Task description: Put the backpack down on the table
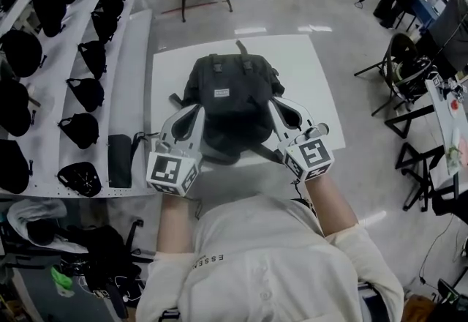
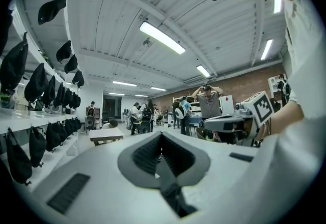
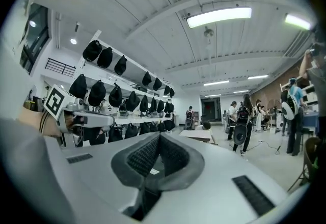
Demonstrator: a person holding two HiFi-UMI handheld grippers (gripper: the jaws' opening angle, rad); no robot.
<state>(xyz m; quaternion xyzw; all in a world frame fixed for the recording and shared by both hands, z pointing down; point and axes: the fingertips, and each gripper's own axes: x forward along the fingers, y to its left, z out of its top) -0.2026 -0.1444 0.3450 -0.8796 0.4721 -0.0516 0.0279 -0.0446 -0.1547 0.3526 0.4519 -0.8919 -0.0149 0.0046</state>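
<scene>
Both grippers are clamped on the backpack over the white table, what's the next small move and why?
Probably lower both grippers evenly, straight down. The left gripper and right gripper are each shut on the backpack, which looks held up over the middle of the white table. Grip until its base rests there.

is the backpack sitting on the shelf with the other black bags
No, the backpack is over the white table, gripped on either side by the left tongs and the right tongs.
</scene>
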